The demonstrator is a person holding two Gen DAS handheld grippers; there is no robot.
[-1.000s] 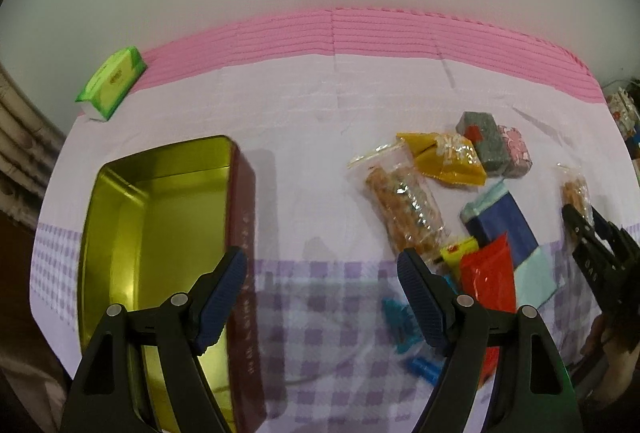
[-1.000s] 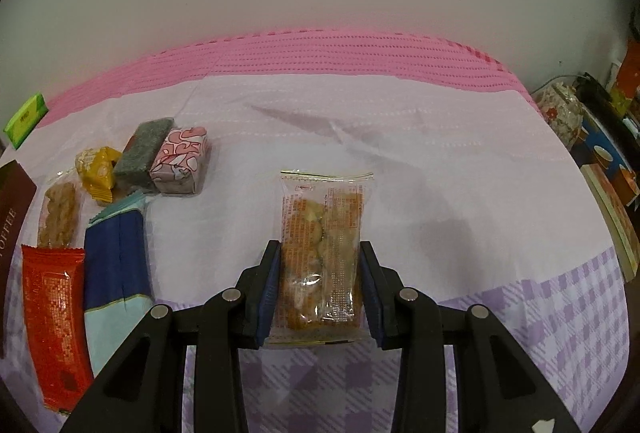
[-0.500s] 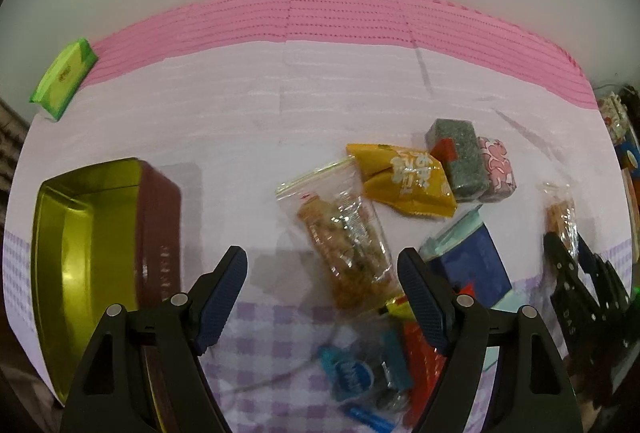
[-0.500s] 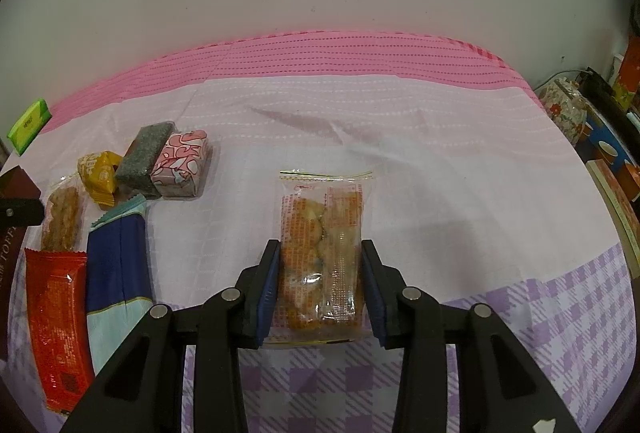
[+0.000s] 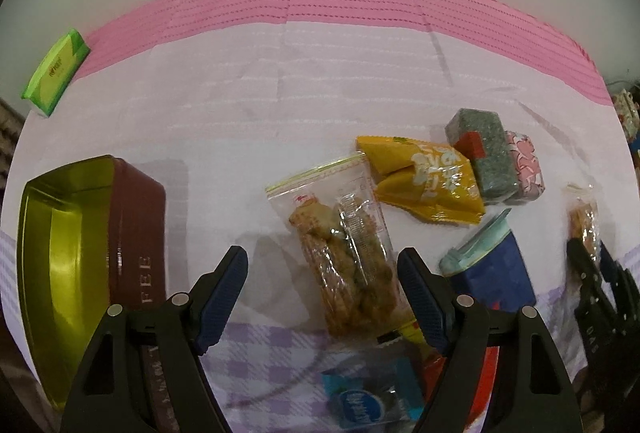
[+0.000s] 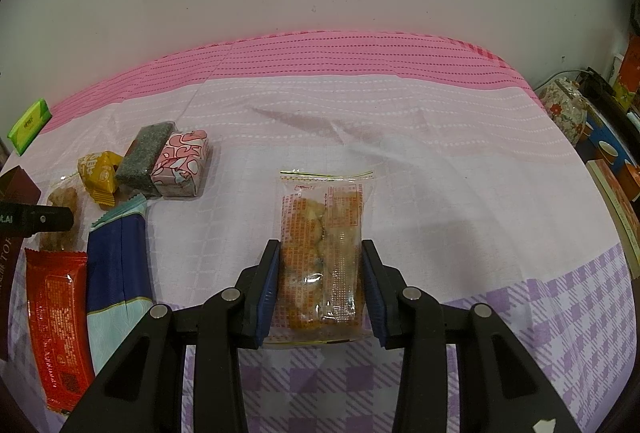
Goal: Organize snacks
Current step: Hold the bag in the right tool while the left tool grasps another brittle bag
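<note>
Pads of the right gripper pinch a clear biscuit packet lying on the tabletop. Left gripper, spread wide, hangs over another clear packet; centre it before closing, then carry to the tin.

left gripper is angled steeply down with its jaws spread wide and nothing pinched between the blue pads. right gripper tilts down less sharply, jaws drawn in close so both pads press the sides of a clear cracker packet. from the left wrist view you can see the right one's black fingers at the far right edge
</note>
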